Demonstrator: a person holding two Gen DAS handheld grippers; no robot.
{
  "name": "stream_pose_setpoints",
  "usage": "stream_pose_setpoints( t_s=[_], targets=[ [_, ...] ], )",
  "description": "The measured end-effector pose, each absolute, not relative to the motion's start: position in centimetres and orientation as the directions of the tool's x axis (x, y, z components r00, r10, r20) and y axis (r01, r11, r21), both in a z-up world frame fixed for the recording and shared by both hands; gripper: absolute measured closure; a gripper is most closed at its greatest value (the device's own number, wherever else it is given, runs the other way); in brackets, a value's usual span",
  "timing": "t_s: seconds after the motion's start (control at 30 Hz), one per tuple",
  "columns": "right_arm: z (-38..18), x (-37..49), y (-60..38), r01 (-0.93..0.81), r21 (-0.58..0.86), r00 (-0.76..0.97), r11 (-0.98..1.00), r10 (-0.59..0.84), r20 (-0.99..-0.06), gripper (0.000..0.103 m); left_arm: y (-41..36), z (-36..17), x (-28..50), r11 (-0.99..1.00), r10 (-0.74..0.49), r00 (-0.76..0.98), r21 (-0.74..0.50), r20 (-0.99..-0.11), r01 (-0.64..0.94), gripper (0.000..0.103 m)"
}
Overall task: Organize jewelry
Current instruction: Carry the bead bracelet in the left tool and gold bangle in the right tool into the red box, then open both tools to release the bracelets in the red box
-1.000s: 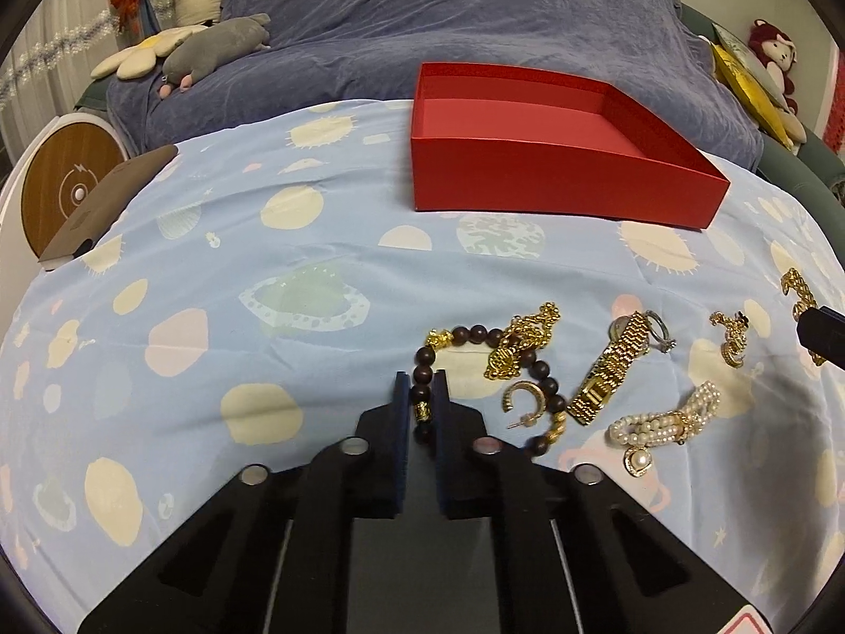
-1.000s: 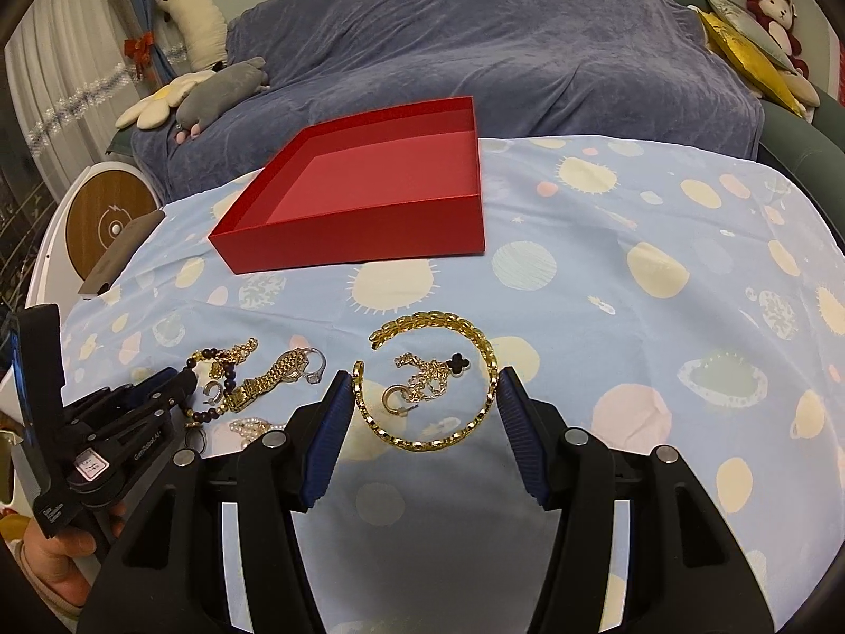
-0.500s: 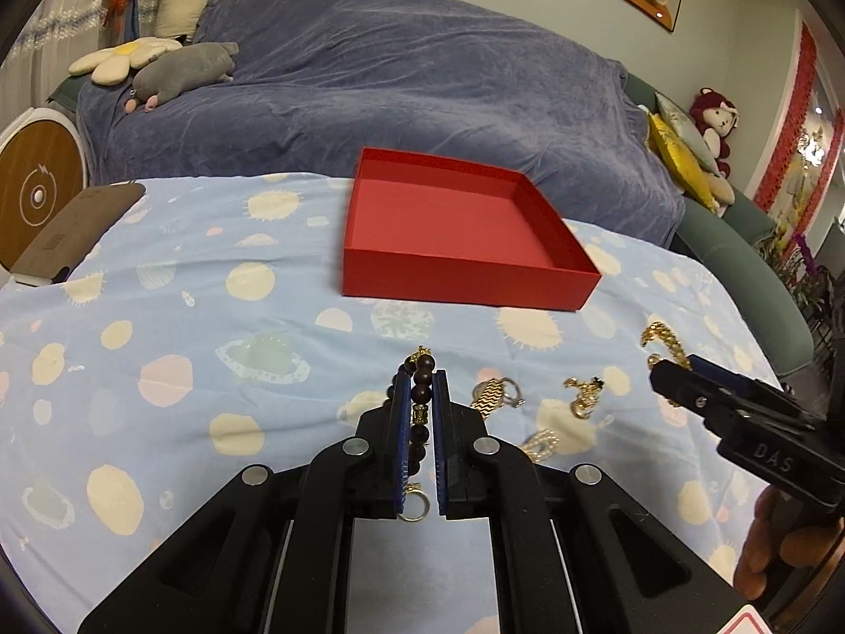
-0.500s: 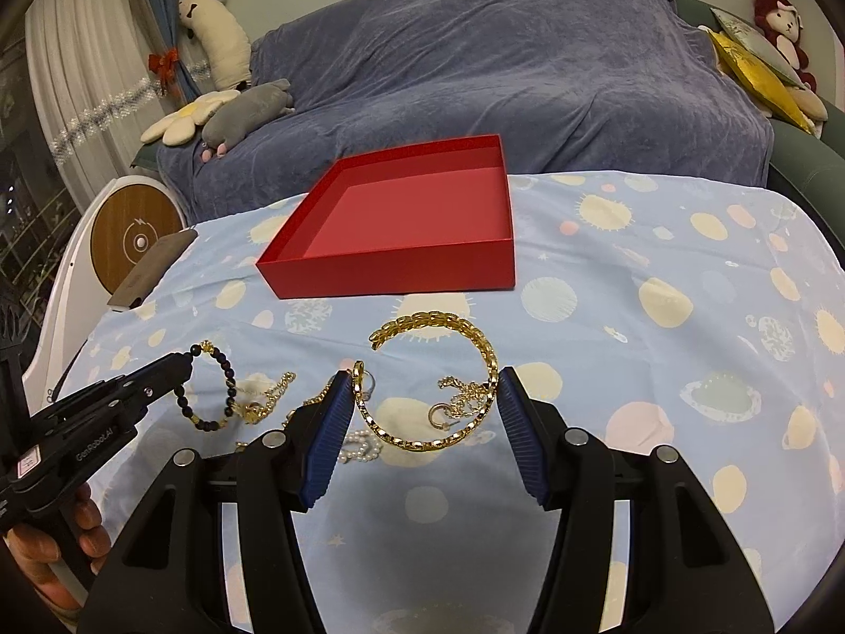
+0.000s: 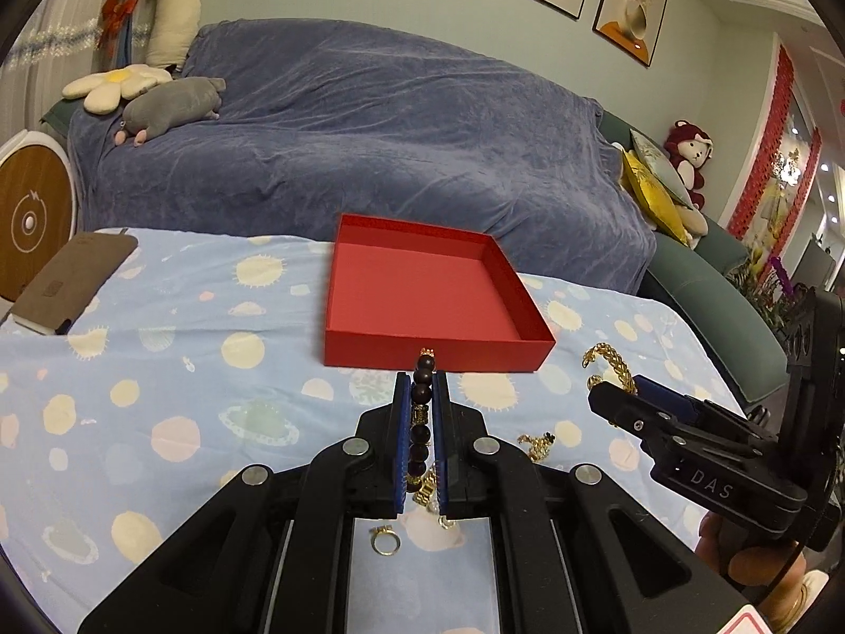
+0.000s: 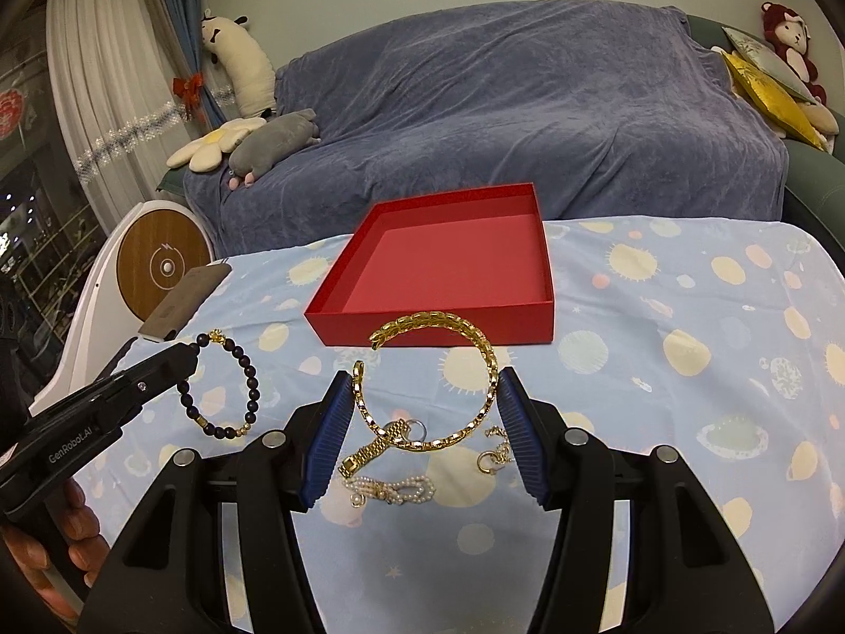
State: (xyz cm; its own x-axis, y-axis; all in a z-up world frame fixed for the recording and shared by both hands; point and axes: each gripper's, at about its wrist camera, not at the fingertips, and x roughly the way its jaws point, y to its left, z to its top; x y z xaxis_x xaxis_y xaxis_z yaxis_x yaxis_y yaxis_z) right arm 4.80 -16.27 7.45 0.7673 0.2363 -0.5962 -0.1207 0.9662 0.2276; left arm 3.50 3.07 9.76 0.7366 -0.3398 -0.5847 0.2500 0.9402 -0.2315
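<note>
My left gripper (image 5: 421, 385) is shut on a dark beaded bracelet (image 5: 421, 422) and holds it above the cloth, in front of the empty red box (image 5: 422, 290). The bracelet hangs as a ring in the right wrist view (image 6: 222, 385). My right gripper (image 6: 425, 396) holds a gold chain bangle (image 6: 433, 370) between its blue pads, lifted above the cloth, near the red box (image 6: 449, 269). On the cloth below lie a gold watch band (image 6: 377, 449), a pearl bracelet (image 6: 391, 491) and gold earrings (image 6: 491, 454).
A gold ring (image 5: 384, 539) lies on the cloth under my left gripper. A brown case (image 5: 74, 280) lies at the table's left edge. A blue-covered sofa (image 6: 501, 116) with plush toys stands behind the table. A round wooden device (image 6: 161, 267) stands at left.
Both grippers have risen and moved toward the red box. The beaded bracelet came off the cloth in my left gripper, and the gold bangle came up in my right.
</note>
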Motion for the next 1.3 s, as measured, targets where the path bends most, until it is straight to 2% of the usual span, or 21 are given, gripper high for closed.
stream_pose_setpoints(
  t_s=[0.23,0.4,0.77,1.07,1.1,1.13,1.17,1.2,1.23,1.3],
  targets=[
    [9.6,10.5,-16.6,-0.137,0.199,0.778,0.97,0.229,-0.585,0.049,2.3,12.3,9.6,0.948,-0.317,0.743,-0.187,-0.589,0.256,0.098],
    [9.9,17.8,-17.6,-0.123,0.205,0.753,0.971,0.226,-0.618,0.049,1.0,12.6,16.1,0.956,-0.289,0.754,-0.144,-0.589,0.254,0.098],
    [5.0,30.6,-17.9,-0.116,0.182,0.667,0.976,0.212,-0.714,0.049,-0.9,7.4,29.5,0.972,-0.232,0.708,-0.121,-0.667,0.204,0.098],
    [1.6,35.1,-17.7,-0.095,0.147,0.589,0.985,0.174,-0.789,0.048,-1.0,4.2,34.7,0.976,-0.214,0.668,-0.136,-0.713,0.168,0.098],
    [1.5,35.3,-17.6,-0.092,0.135,0.592,0.986,0.164,-0.789,0.045,-1.0,4.0,35.1,0.977,-0.212,0.662,-0.136,-0.718,0.166,0.097],
    [1.5,35.4,-17.4,-0.087,0.12,0.601,0.989,0.148,-0.785,0.034,-1.0,3.7,35.2,0.98,-0.2,0.662,-0.129,-0.723,0.154,0.094],
    [1.6,35.2,-17.4,-0.08,0.108,0.616,0.991,0.134,-0.777,0.029,-0.9,3.5,35.4,0.982,-0.189,0.664,-0.125,-0.723,0.143,0.092],
    [1.8,35.0,-17.3,-0.08,0.101,0.632,0.992,0.129,-0.764,0.026,-0.8,3.4,35.5,0.983,-0.182,0.664,-0.126,-0.725,0.132,0.085],
    [2.0,34.7,-17.4,-0.08,0.095,0.643,0.992,0.125,-0.756,0.025,-0.5,3.4,35.6,0.985,-0.173,0.664,-0.129,-0.727,0.116,0.068],
    [2.7,33.6,-17.7,-0.08,0.098,0.663,0.992,0.126,-0.738,0.026,0.2,3.8,35.0,0.986,-0.166,0.682,-0.144,-0.712,0.09,0.051]
  ],
)
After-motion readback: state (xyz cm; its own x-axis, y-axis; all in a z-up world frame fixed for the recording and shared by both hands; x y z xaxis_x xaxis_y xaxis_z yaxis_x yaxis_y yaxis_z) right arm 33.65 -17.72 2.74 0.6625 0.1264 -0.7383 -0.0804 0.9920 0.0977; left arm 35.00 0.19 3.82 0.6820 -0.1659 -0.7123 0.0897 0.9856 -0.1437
